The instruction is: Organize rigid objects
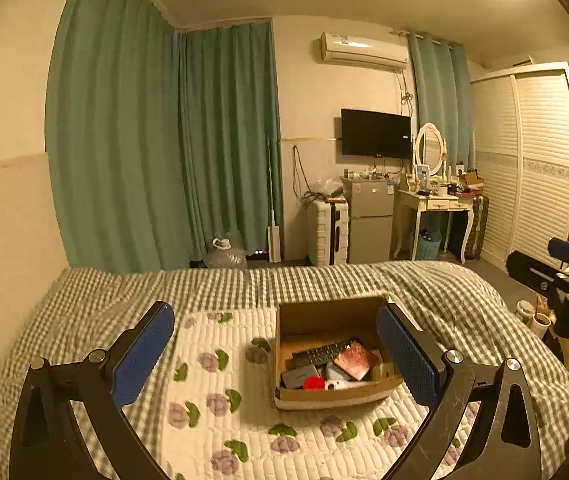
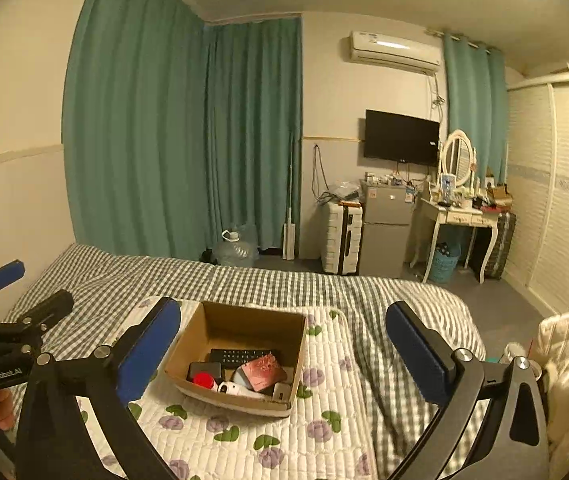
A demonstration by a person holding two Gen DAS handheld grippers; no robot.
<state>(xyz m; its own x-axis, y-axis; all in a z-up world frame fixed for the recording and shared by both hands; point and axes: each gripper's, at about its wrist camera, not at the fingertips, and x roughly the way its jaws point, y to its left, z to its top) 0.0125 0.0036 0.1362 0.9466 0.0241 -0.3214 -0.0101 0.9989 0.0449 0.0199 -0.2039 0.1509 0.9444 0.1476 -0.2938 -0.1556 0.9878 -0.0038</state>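
Teal curtains (image 2: pixel 188 132) are hanging along pale walls. An air conditioner (image 2: pixel 394 51) is sitting above a dark television (image 2: pixel 401 138). A small fridge (image 2: pixel 386 227), a white dressing table (image 2: pixel 458 216) and a louvred wardrobe (image 1: pixel 532 160) are lining the far side; a checked bed (image 2: pixel 268 280) is filling the foreground.

Both wrist cameras overlook the shared box (image 1: pixel 336 394) (image 2: pixel 204 332).

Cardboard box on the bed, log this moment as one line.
cardboard box: on floral quilt, holds remote, red-capped item | left claw: open | right claw: open
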